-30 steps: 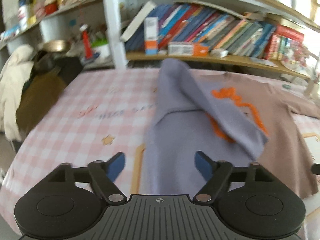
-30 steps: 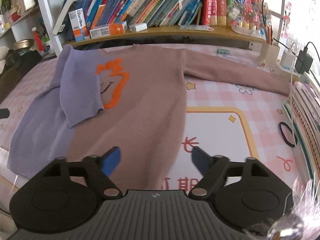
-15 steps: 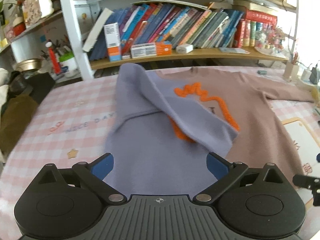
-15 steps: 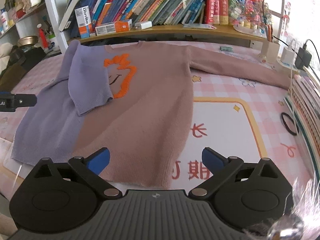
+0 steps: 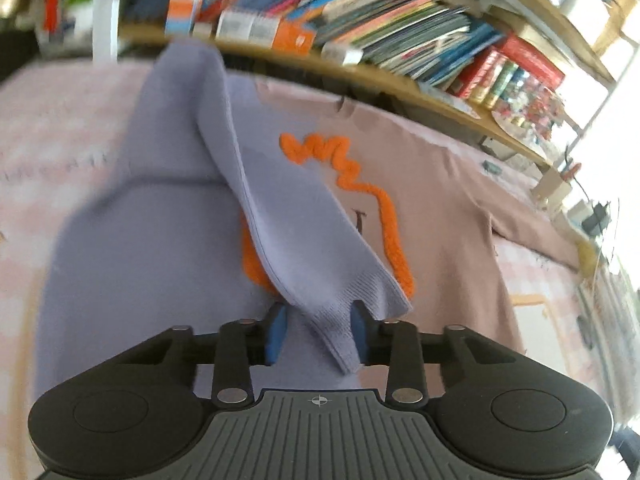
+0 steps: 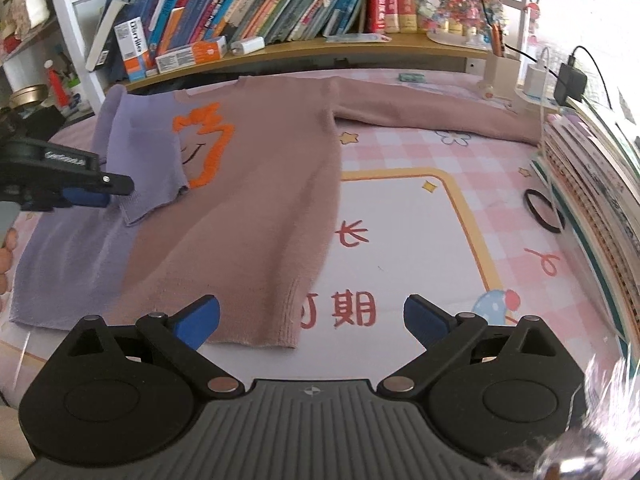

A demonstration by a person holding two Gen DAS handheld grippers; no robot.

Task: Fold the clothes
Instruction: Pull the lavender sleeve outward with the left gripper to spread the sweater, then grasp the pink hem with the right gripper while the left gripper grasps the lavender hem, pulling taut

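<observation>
Since the frame half a second back, your left gripper (image 5: 318, 330) has come down to the cuff (image 5: 352, 308) of the lilac sleeve (image 5: 280, 208) and its blue pads have narrowed from wide apart to either side of that cuff; the view is blurred, and you cannot tell whether they actually pinch the fabric. Your right gripper (image 6: 312, 318) has barely shifted: it hangs just above the sweater's hem, pads wide apart, holding nothing. The sweater (image 6: 256, 184) lies flat, front up, on the pink checked tablecloth (image 6: 404, 152), lilac on one half and dusty pink on the other, with an orange yarn outline (image 6: 208, 136) on the chest. The lilac sleeve is folded in across the sweater's body, its cuff beside the orange outline. The pink sleeve (image 6: 432, 110) stretches straight out from the sweater toward the white charger (image 6: 536, 76). A black hair tie (image 6: 544, 211) lies well apart from the sweater. Behind the sweater's collar stands the bookshelf (image 6: 256, 8).
</observation>
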